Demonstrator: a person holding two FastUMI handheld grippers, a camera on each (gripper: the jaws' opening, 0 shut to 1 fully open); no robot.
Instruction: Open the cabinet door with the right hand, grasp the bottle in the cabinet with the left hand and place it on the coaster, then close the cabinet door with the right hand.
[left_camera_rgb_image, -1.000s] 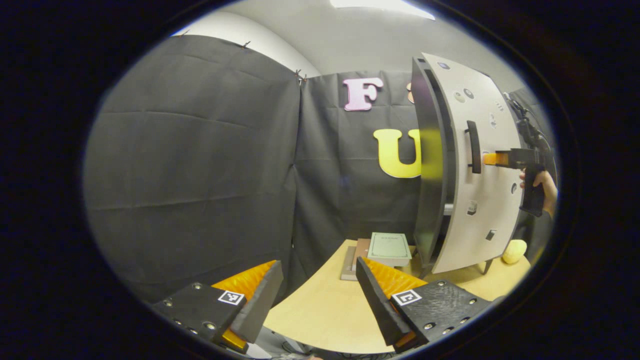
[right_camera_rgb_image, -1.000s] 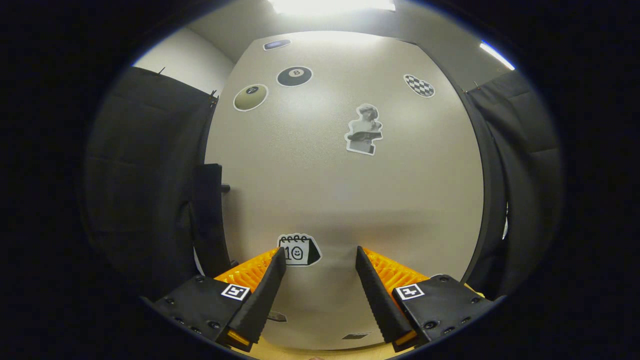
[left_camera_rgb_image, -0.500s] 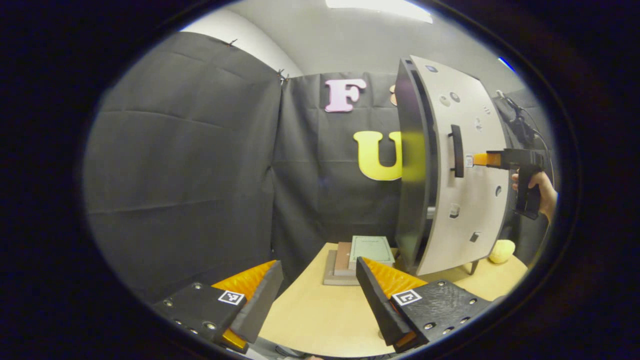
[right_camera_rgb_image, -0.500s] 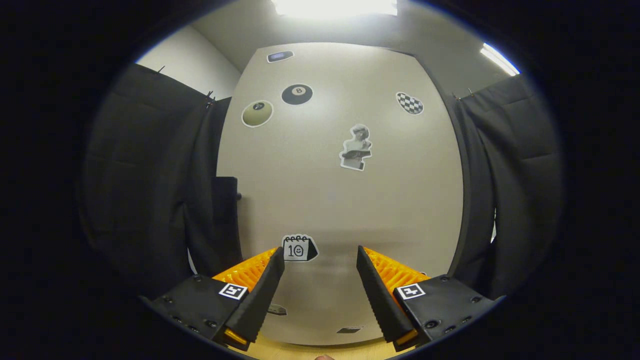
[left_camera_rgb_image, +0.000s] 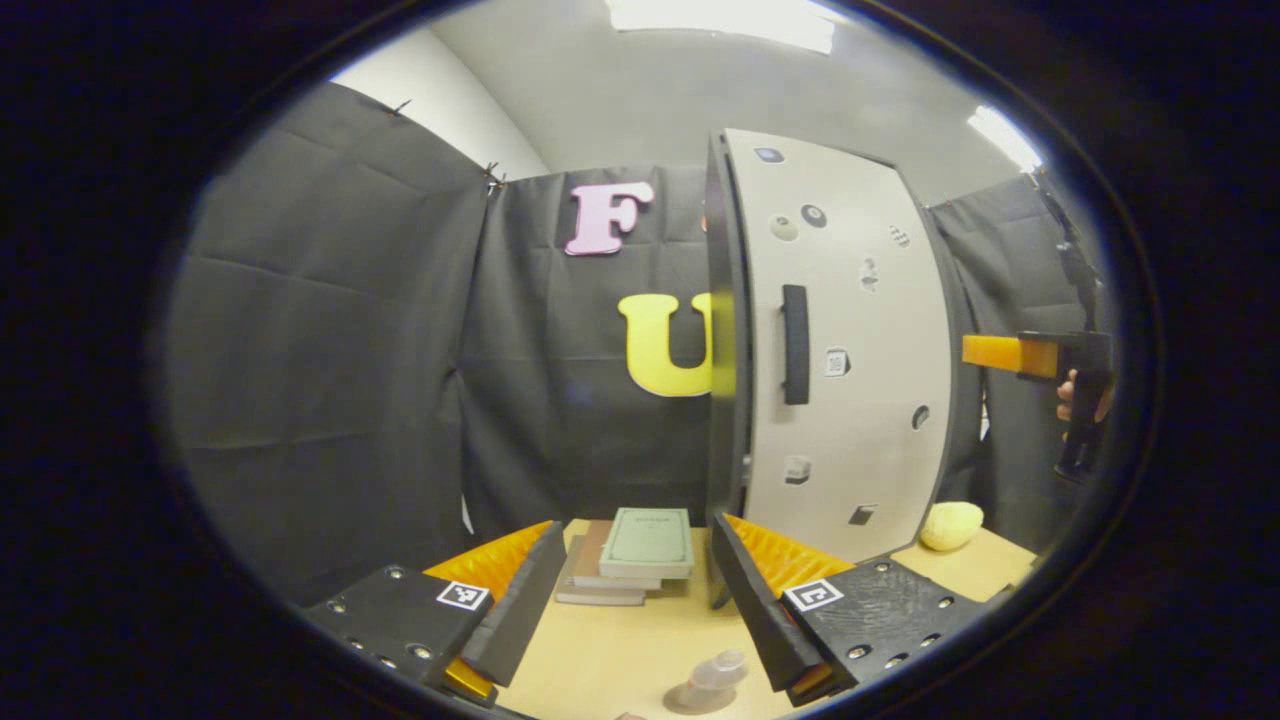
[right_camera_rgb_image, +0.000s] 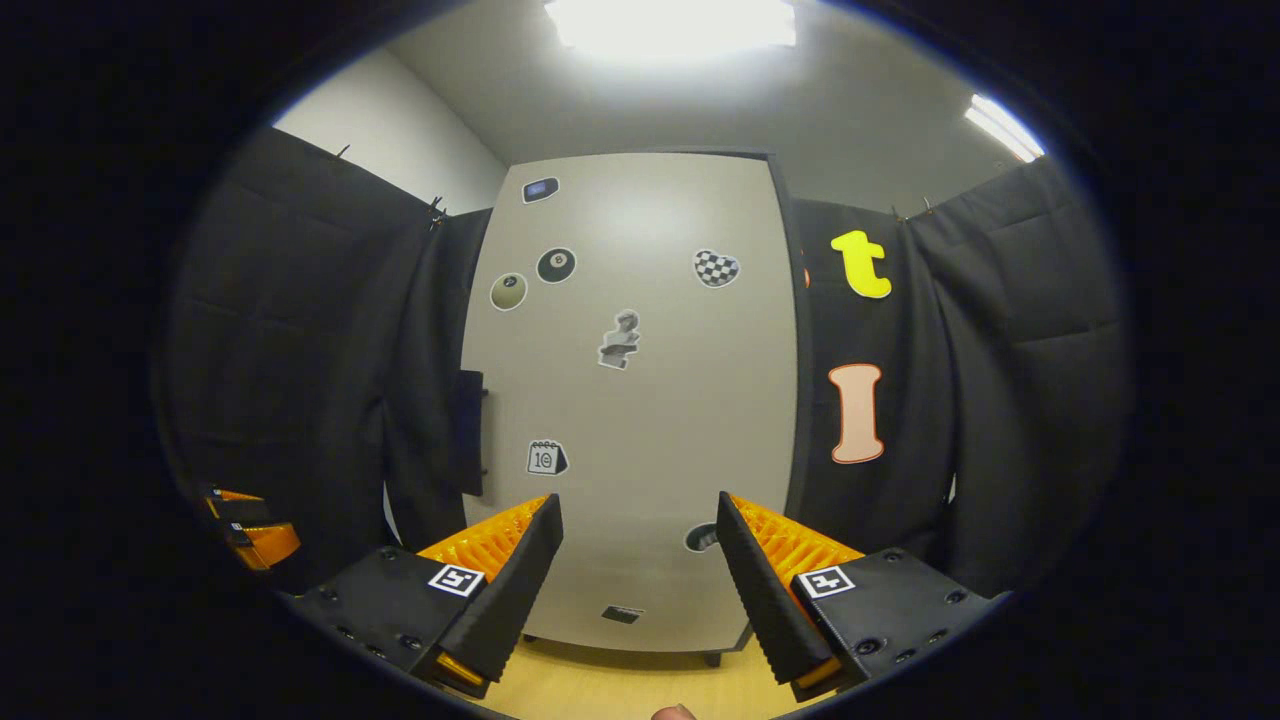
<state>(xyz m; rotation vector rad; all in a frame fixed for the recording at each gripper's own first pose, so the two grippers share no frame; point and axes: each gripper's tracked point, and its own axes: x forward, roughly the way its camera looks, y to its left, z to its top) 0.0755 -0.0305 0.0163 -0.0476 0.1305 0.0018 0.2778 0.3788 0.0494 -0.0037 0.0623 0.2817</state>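
Black cloth walls back the left gripper view, where the left gripper hangs released and empty over a wooden table, with the clear bottle standing on its round coaster near the bottom edge, a stack of books beyond, and the right gripper well clear of the closed cabinet door. From the right gripper view, that gripper is spread apart holding nothing, facing the sticker-covered door with its dark handle at the left edge.

Black screwed-on finger mounts with little square tag markers are seen on the left gripper and right gripper, ridged inner faces too.
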